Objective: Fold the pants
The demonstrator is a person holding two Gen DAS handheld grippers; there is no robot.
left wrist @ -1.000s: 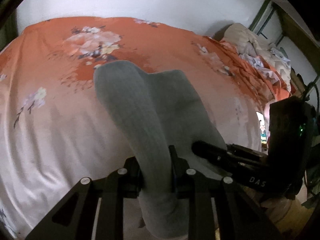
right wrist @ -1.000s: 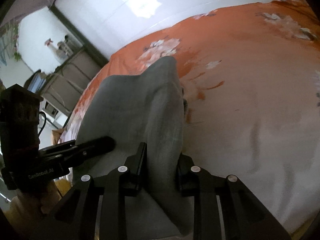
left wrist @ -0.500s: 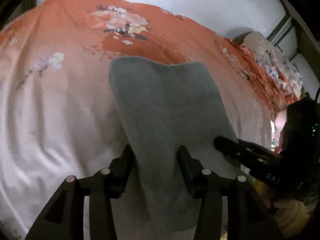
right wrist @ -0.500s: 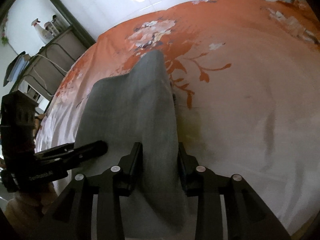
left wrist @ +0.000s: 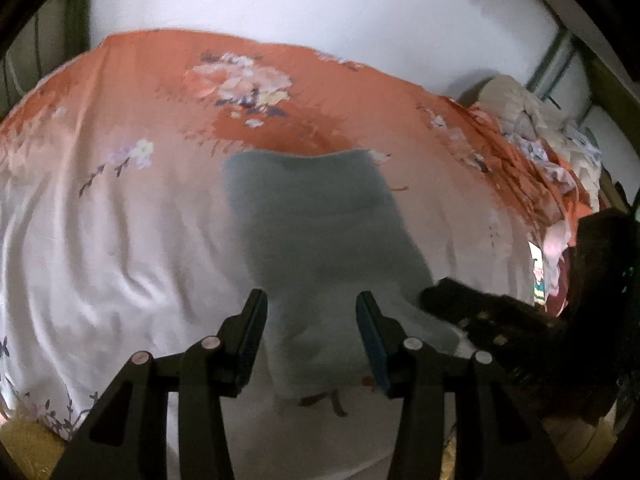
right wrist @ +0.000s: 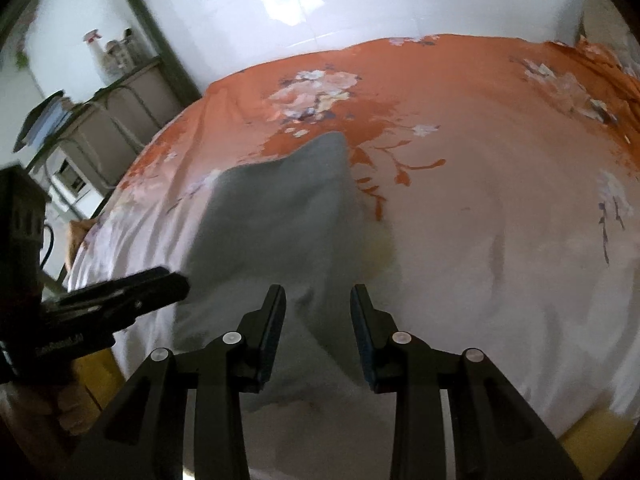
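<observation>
The grey pants (left wrist: 320, 240) lie folded flat on the orange and white floral bed sheet (left wrist: 120, 220); they also show in the right wrist view (right wrist: 276, 220). My left gripper (left wrist: 311, 300) is open, its jaws wide apart just above the near edge of the pants, holding nothing. My right gripper (right wrist: 318, 294) is open too, over the near right part of the pants. The right gripper also shows at the right of the left wrist view (left wrist: 460, 300), and the left gripper at the left of the right wrist view (right wrist: 160, 284).
A pile of crumpled bedding (left wrist: 552, 136) lies at the far right end of the bed. A metal shelf rack (right wrist: 100, 120) with bottles stands left of the bed by the white wall. The bed's near edge (right wrist: 580, 432) drops to a yellowish floor.
Both grippers opened and let go of the pants, then drew back and up. The pants dropped from a raised fold to lying flat on the bed.
</observation>
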